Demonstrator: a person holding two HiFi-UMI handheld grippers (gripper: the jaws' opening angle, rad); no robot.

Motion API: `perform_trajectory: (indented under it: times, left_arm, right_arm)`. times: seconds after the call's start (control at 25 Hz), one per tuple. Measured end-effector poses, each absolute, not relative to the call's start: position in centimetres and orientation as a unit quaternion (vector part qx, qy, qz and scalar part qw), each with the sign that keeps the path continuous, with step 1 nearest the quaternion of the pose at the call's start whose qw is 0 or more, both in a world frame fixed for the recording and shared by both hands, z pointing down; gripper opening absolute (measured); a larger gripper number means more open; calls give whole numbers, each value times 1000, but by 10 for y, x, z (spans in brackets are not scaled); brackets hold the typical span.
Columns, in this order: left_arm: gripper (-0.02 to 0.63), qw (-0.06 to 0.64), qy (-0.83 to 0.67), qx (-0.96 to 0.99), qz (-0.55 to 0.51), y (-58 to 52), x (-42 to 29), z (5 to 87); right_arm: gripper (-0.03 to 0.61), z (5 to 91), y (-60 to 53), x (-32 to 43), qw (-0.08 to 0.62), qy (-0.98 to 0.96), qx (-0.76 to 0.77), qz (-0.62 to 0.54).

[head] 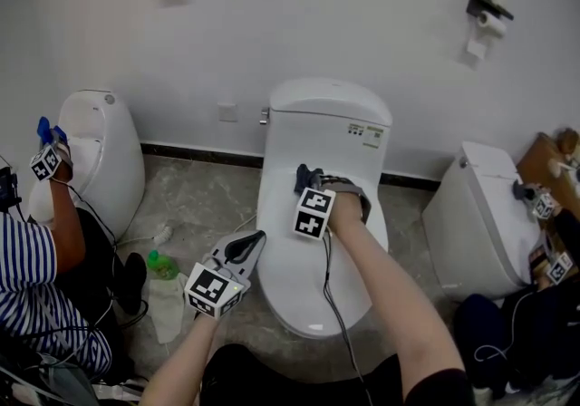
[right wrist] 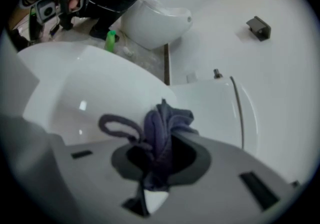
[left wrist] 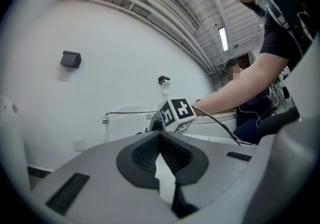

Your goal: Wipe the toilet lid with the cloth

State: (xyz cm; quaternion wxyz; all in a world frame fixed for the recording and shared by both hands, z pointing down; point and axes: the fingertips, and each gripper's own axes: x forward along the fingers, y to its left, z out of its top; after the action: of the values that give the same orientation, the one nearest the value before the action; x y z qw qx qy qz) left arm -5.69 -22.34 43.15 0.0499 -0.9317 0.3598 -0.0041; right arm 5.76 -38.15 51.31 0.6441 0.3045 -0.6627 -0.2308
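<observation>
The white toilet stands in the middle with its lid (head: pixel 313 259) down. My right gripper (head: pixel 310 183) rests at the back of the lid, just in front of the tank (head: pixel 331 119), shut on a dark blue-grey cloth (head: pixel 300 176). In the right gripper view the bunched cloth (right wrist: pixel 167 120) sticks out past the right gripper (right wrist: pixel 159 143) over the glossy lid (right wrist: pixel 95 93). My left gripper (head: pixel 253 241) hovers beside the lid's left edge, shut with nothing in it. In its own view the left gripper (left wrist: pixel 160 137) points toward the tank (left wrist: pixel 125 120).
Two more white toilets stand at the left (head: pixel 101 155) and right (head: pixel 485 214), each with another person working grippers. A green bottle (head: pixel 161 264) and a white rag (head: pixel 169 306) lie on the floor left of my toilet. A paper holder (head: pixel 489 16) hangs on the wall.
</observation>
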Motion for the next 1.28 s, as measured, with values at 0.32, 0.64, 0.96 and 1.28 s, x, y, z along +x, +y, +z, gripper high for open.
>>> perform_trajectory:
  times: [0.32, 0.64, 0.96, 1.28]
  left_arm:
    - [15, 45, 357, -933, 2, -225, -46, 430]
    - [15, 34, 362, -932, 13, -226, -43, 436]
    - [15, 30, 371, -928, 20, -231, -45, 430]
    - [15, 25, 367, -930, 10, -227, -47, 436]
  right_arm:
    - [81, 516, -335, 51, 638, -674, 292, -233]
    - [81, 520, -277, 39, 637, -679, 271, -245]
    - [81, 519, -224, 30, 637, -682, 254, -252]
    - [81, 521, -175, 22, 633, -694, 251, -233]
